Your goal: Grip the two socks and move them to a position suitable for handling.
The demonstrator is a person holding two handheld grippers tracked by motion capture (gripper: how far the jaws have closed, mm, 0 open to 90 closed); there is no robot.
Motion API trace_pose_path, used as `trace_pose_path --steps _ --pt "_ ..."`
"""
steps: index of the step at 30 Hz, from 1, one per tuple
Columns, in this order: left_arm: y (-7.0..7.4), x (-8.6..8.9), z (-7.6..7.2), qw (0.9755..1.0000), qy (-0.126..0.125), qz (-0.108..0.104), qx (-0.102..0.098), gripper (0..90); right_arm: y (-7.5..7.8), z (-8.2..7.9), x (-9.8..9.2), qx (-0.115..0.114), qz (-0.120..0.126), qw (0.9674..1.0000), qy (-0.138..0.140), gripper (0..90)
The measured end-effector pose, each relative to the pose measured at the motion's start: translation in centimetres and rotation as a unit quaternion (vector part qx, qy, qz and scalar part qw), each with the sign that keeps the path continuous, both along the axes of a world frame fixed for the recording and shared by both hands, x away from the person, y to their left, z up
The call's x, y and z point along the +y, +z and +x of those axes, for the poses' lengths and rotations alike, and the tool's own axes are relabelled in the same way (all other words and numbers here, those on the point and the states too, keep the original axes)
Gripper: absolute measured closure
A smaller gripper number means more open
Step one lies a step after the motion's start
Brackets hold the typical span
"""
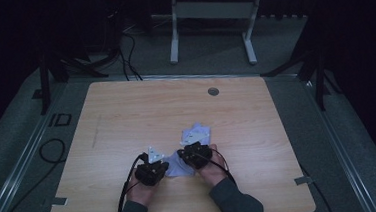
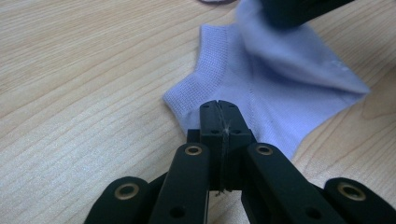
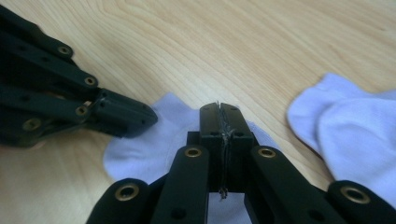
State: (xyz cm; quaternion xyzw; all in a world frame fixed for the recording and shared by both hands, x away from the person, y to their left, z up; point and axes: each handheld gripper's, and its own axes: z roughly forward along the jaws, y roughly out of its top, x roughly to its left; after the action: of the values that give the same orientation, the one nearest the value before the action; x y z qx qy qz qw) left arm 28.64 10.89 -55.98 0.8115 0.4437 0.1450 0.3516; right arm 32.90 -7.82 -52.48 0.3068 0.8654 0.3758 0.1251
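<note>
Lavender sock (image 2: 280, 79) lies flat on the wood counter (image 1: 127, 120), right between my two hands, near the counter's front edge. Left tongs (image 2: 218, 105) are pinched shut; their tips sit over the sock's near edge by the ribbed cuff, and thread-like fibres show in the seam between the jaws, so I judge they hold fabric, though I cannot be sure. Right tongs (image 3: 219, 108) are clamped too, over the other end of the same sock (image 3: 140, 154), with wisps of thread at the seam there as well. From above the sock (image 1: 178, 168) spans left tongs (image 1: 152, 163) to right tongs (image 1: 191, 151), long axis running roughly left to right, each hand at one end, neither nearer. A second white sock (image 1: 197, 134) lies just beyond the right hand, apart from my tongs. Coming move, probably a lift or fold, turns on both ends staying level.
</note>
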Motion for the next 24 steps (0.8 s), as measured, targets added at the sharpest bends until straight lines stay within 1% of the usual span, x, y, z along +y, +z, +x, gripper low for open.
trace_pose_path --steps 2,5,6,7,8,9,10,11,12,14,15,20,24 --pt "0.0 0.0 0.0 1.0 0.001 0.0 0.0 89.6 0.3 -0.2 -1.1 -0.005 0.007 1.0 -0.003 88.8" --pt "0.0 0.0 0.0 1.0 0.002 -0.001 0.001 89.6 0.5 -0.5 -3.1 -0.002 0.02 0.9997 -0.013 88.8" --pt "0.0 0.0 0.0 1.0 0.002 -0.001 0.002 89.6 0.5 -0.5 -3.1 -0.002 0.02 0.9997 -0.013 88.8" --pt "0.0 0.0 0.0 1.0 0.002 -0.001 0.001 89.6 0.5 -0.6 -3.7 0.001 0.023 0.9996 -0.017 88.8" --pt "0.0 0.0 0.0 1.0 0.003 -0.001 0.001 89.6 0.3 -0.8 -5.1 0.002 0.028 0.9993 -0.023 88.8" --pt "0.0 -0.1 0.0 1.0 0.003 0.0 0.001 89.6 0.3 -0.8 -5.1 0.002 0.028 0.9993 -0.023 88.8" --pt "0.0 -0.1 -0.1 1.0 0.004 -0.001 0.0 89.6 -0.1 -1.0 -6.3 0.006 0.032 0.999 -0.031 88.8" --pt "0.0 -0.1 -0.1 1.0 0.004 0.001 0.0 89.6 -0.3 -1.0 -7.0 0.009 0.034 0.9988 -0.033 88.8" --pt "0.0 -0.1 -0.1 1.0 0.004 0.001 0.0 89.6 -0.3 -1.0 -7.0 0.009 0.034 0.9988 -0.033 88.8" --pt "0.0 -0.1 -0.1 1.0 0.003 0.002 0.0 89.6 -0.7 -1.1 -8.1 0.018 0.039 0.9983 -0.04 88.8" --pt "0.0 -0.1 -0.1 1.0 0.003 0.003 0.0 89.6 -1.0 -1.4 -9.1 0.024 0.043 0.9976 -0.049 88.8" --pt "0.0 -0.1 -0.1 1.0 0.003 0.003 0.0 89.6 -1.4 -1.9 -10.5 0.028 0.047 0.9969 -0.056 88.8" --pt "0.0 -0.1 -0.1 1.0 0.003 0.004 0.001 89.5 -1.3 -2.2 -11.0 0.026 0.041 0.9972 -0.056 88.7"
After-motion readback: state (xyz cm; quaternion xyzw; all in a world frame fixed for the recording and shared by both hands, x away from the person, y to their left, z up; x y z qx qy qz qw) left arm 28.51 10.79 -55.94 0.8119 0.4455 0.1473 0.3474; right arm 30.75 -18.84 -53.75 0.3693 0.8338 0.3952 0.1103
